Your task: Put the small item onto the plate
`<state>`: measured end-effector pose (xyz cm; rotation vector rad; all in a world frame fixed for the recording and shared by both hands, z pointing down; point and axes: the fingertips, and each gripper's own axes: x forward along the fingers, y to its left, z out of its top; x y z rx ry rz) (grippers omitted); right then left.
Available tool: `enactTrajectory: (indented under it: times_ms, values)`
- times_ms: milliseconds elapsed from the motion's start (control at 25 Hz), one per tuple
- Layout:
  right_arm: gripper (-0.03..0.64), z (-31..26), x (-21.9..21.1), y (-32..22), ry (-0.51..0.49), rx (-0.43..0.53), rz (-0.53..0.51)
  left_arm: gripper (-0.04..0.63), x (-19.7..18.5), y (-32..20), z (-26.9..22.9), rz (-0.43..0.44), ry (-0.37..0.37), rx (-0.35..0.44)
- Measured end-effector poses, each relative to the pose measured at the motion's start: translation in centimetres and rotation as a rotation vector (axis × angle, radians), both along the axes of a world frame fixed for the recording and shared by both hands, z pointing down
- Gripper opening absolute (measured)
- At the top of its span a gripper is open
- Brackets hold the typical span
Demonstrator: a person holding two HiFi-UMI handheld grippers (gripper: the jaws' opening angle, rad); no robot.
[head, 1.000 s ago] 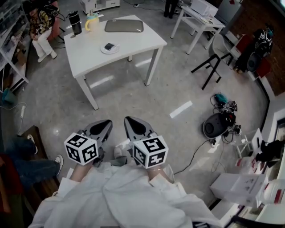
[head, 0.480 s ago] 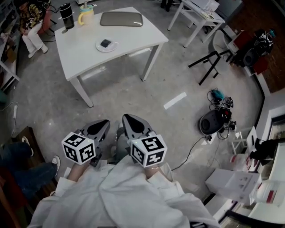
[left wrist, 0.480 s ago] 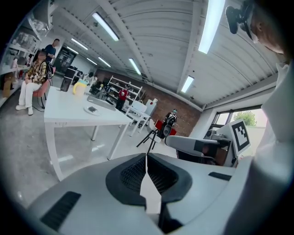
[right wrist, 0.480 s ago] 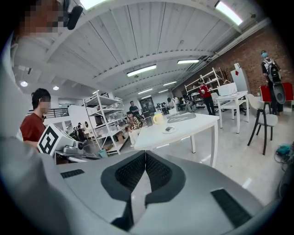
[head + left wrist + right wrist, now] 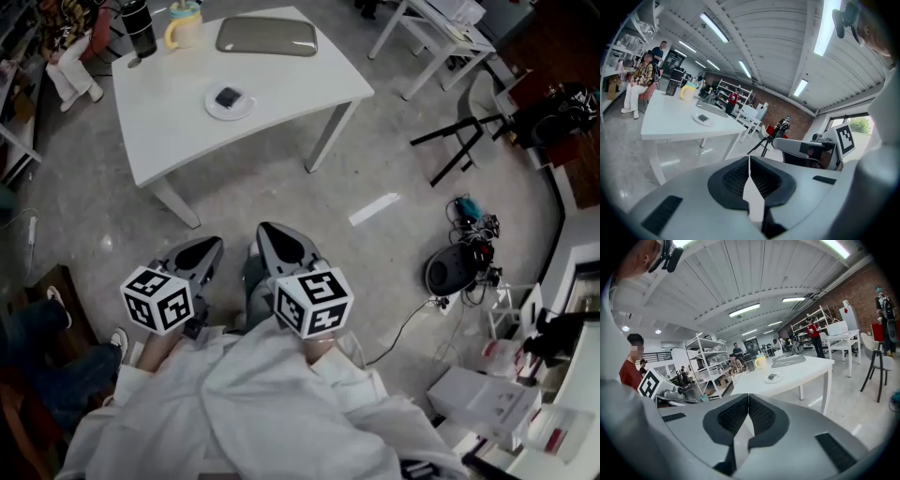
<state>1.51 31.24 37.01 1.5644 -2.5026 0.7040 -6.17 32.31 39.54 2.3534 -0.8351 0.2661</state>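
Observation:
A small dark item (image 5: 228, 97) lies on a white plate (image 5: 246, 110) on the white table (image 5: 178, 122) far ahead of me. Both grippers are held low against my body, well short of the table. In the head view my left gripper (image 5: 207, 247) and right gripper (image 5: 273, 232) sit side by side, each with jaws shut and nothing between them. The left gripper view shows its closed jaws (image 5: 749, 161) with the plate (image 5: 698, 120) and item (image 5: 704, 118) in the distance. In the right gripper view the jaws (image 5: 748, 399) are closed, with the plate (image 5: 767, 380) and item (image 5: 773, 376) beyond.
Also on the table are a grey tray (image 5: 266, 36), a yellow mug (image 5: 183, 28) and a black tumbler (image 5: 138, 26). A black stool (image 5: 464, 136) and a second white table (image 5: 441, 33) stand to the right. A round black device with cables (image 5: 450, 267) lies on the floor. A seated person (image 5: 66, 56) is at the far left.
The view has shifted, and the table and plate now sit nearer the top of the frame. Both grippers stay shut against my body.

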Motion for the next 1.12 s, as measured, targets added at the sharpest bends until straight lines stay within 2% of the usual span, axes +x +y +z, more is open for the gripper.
enactTrajectory:
  times_ms: [240,640,800,1120]
  values:
    - [0.015,-1.0,1.9,-9.1,-0.006,0.008,-0.031,0.018,0.9,-8.8,-0.8,-0.053,-0.008,0.007]
    - [0.015,-2.2,6.5,-21.8,0.000,0.038,-0.083,0.018,5.5,-21.7,-2.3,-0.100,0.004,0.055]
    - [0.015,-1.7,7.1,-24.1,-0.003,0.025,-0.103,0.018,6.5,-23.7,-1.9,-0.114,-0.002,0.043]
    - [0.015,0.8,6.5,-25.0,-0.021,-0.046,-0.141,0.018,6.4,-24.6,-0.2,-0.135,-0.024,-0.006]
